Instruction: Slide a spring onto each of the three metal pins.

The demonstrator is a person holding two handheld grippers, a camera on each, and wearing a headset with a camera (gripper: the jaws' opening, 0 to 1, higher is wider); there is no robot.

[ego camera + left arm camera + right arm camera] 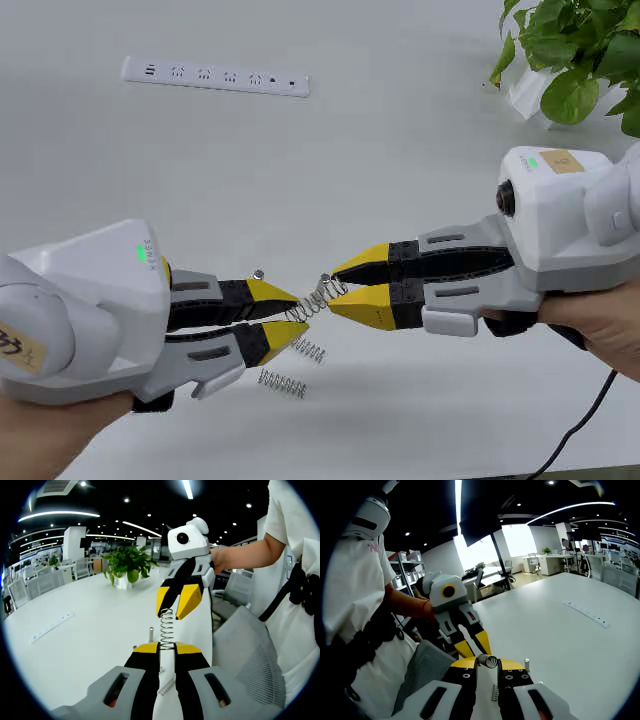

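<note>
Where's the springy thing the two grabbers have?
In the head view, low in the middle: the spring spans the tips of the left gripper and the right gripper, just above two loose springs on the table.

White tabletop bearing a potted plant. A power strip lies well apart from the plant; strip lights cross the dark ceiling above it.
</note>
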